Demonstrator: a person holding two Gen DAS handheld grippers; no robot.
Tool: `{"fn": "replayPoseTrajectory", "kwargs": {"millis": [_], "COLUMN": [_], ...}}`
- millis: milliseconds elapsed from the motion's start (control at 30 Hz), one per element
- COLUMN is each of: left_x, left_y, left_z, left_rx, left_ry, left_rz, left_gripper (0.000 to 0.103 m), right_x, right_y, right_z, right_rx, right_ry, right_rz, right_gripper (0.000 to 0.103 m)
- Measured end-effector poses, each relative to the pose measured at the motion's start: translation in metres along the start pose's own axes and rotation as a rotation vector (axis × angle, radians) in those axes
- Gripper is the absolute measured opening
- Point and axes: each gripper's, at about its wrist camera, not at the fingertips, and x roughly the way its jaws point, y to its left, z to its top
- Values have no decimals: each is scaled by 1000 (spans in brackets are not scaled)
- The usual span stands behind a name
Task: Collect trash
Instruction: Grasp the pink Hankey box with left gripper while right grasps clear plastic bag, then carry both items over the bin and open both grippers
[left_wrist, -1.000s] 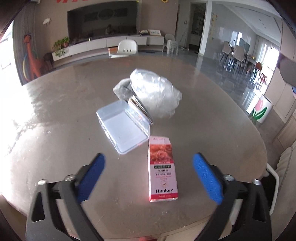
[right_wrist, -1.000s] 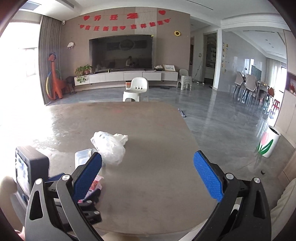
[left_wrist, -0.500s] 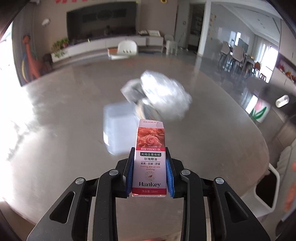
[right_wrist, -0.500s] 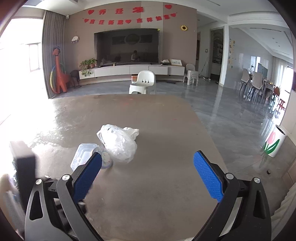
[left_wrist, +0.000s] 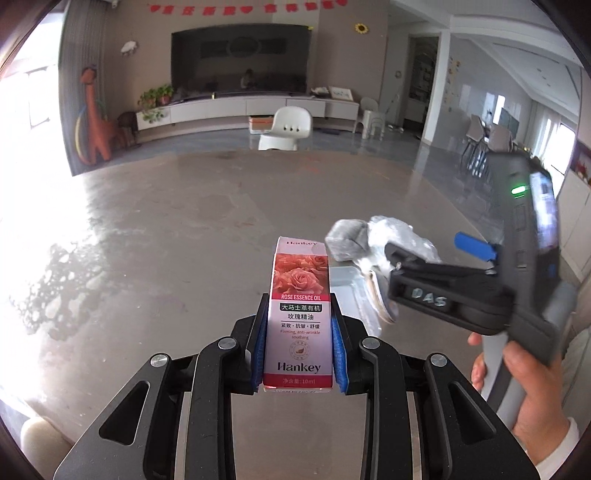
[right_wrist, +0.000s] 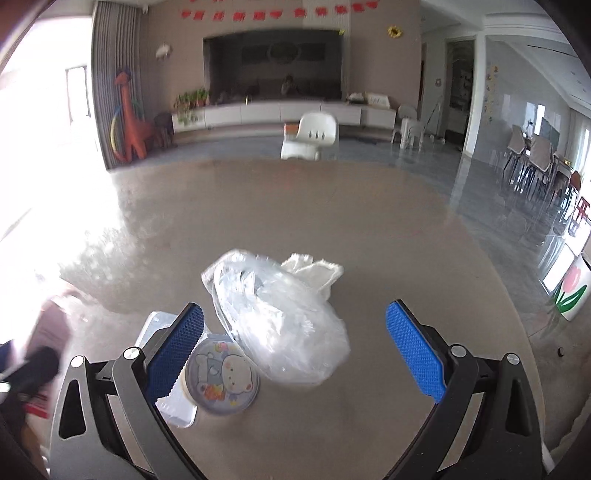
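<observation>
Two views: left wrist first, then right wrist.
Left wrist, left gripper (left_wrist: 300, 345): closed on the box (left_wrist: 300, 314), which is clamped upright between the blue pads (left_wrist: 338, 354) and held clear of the table (left_wrist: 166, 258).
Left wrist, box: pink, printed with roses, "ROSE ESSENCE OIL" and "Hankey".
Left wrist, right gripper (left_wrist: 436, 254): seen from the side at the right, reached over the bag (left_wrist: 391, 236) and tray (left_wrist: 351, 295); its handle is held by a hand (left_wrist: 524, 384).
Left wrist, bag: crumpled, lying on the table beyond the tray, partly hidden by the right gripper.
Right wrist, right gripper (right_wrist: 295, 347): wide open, nothing held; the bag (right_wrist: 280, 317) is framed between its blue pads (right_wrist: 413, 347).
Right wrist, bag: clear plastic, resting on the table (right_wrist: 369, 221), with a white wad (right_wrist: 314, 271) just behind it.
Right wrist, lid (right_wrist: 221, 376): round, cartoon bear print, touching the bag's near left side and lying over the tray (right_wrist: 173, 402).
Right wrist, box: blurred at the left edge; detail cannot be told.
</observation>
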Motion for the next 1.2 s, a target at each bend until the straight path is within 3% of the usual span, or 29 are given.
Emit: {"fn": "replayPoseTrajectory", "kwargs": {"millis": [33,100,167,467,700,900,1200], "left_x": [0,1,1,-18,-48,-66,-77], "left_y": [2,6,8,-11,-60,-109,-194], "left_z": [0,0,0,5,12,15,9], "left_rx": [-5,-14,-23,4,83,159,266], "left_ry": [0,0,2,-28,-80,-109,-122], "left_rz": [5,19,15,-20,-97,-159,-257], "left_gripper": [28,28,28,28,28,28,28], "right_x": [6,5,-6,-110,-190,-226,-249], "right_y": [1,3,1,-31,-66,-99,-144], "right_z": [-1,-5,-8,-26,-40,-54,-87], "right_rx": [0,4,8,87,140,184,260], "right_ry": [37,46,43,-102,-206,-248,-281], "right_rz": [46,37,53,56,12,-53,-155], "right_gripper": [80,48,39,37,37,37,37]}}
